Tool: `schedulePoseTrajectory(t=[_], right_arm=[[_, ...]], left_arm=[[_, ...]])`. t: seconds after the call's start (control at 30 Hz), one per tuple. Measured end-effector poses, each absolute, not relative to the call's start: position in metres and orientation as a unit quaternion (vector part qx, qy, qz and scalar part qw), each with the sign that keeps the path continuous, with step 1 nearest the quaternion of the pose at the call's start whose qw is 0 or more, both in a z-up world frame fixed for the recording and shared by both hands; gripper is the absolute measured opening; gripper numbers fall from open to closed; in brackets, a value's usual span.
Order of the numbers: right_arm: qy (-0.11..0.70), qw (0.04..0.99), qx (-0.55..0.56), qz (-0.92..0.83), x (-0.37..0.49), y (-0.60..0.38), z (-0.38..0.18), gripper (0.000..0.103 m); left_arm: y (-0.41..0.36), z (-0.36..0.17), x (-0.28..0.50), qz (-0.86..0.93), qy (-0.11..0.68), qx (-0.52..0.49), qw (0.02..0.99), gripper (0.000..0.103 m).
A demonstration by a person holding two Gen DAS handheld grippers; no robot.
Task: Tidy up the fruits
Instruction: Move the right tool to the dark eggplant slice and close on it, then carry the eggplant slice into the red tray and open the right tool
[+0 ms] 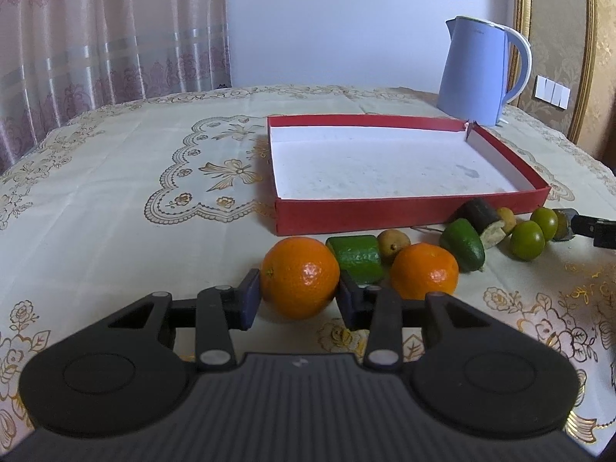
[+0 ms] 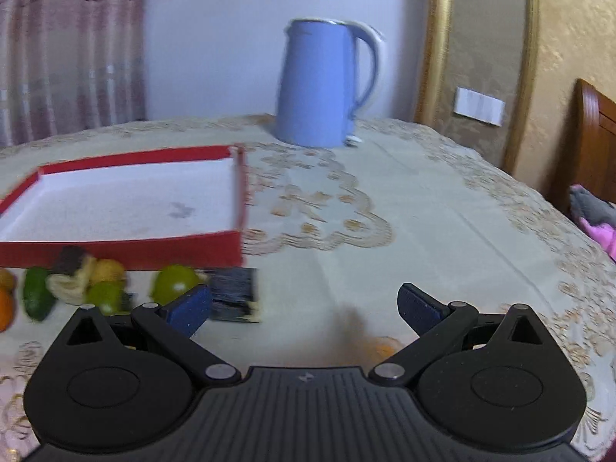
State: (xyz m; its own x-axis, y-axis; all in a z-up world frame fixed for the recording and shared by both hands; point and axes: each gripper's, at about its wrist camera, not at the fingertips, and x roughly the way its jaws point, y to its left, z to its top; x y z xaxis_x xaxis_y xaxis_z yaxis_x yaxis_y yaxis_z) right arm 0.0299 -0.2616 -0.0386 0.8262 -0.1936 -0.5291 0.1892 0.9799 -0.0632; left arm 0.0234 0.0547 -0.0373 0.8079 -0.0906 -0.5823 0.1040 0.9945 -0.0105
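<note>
Both views sit low over the table, each looking forward along its own fingers toward the far wall. The left wrist view is at the near left, close to the fruit row (image 1: 415,254), with the red tray (image 1: 408,211) ahead to the right. The right wrist view is further right, slightly blurred, the red tray (image 2: 123,246) at its left. Both share the tray, the fruit row (image 2: 96,288) and the blue kettle (image 1: 477,73) (image 2: 323,84).

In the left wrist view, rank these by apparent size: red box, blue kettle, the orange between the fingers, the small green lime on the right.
Largest to smallest as they appear:
1. red box
2. blue kettle
3. orange
4. green lime
The orange sits nearest the camera, so its apparent size is inflated; the kettle is farthest.
</note>
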Motion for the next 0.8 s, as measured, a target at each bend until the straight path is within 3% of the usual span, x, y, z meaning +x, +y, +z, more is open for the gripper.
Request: schedulePoseTrajectory(t=[0.1,0.17,0.23,0.4,0.53,0.8], right_arm=[[0.275,0.956,-0.027,-0.096,0.032,-0.252,-0.040,0.095],[0.281,0.956,-0.022,-0.088,0.037,-0.252,-0.043,0.076],[0.295,0.953,0.003,-0.068,0.042,-0.256,-0.045,0.064],[0.309,0.949,0.010,-0.060,0.047,-0.255,-0.053,0.059],[0.304,0.951,0.014,-0.047,0.047,-0.254,-0.054,0.029],[0.297,0.953,0.029,-0.041,0.043,-0.258,-0.052,0.029]], left_arm=[[0.056,-0.038,0.024,-0.052,0.306,0.006,0.951,0.037],[0.056,-0.038,0.023,-0.053,0.306,0.006,0.951,0.037],[0.057,-0.038,0.023,-0.054,0.307,0.004,0.950,0.037],[0.057,-0.040,0.023,-0.055,0.309,0.003,0.950,0.037],[0.057,-0.041,0.024,-0.056,0.310,0.002,0.949,0.037],[0.058,-0.041,0.024,-0.057,0.310,-0.004,0.949,0.037]])
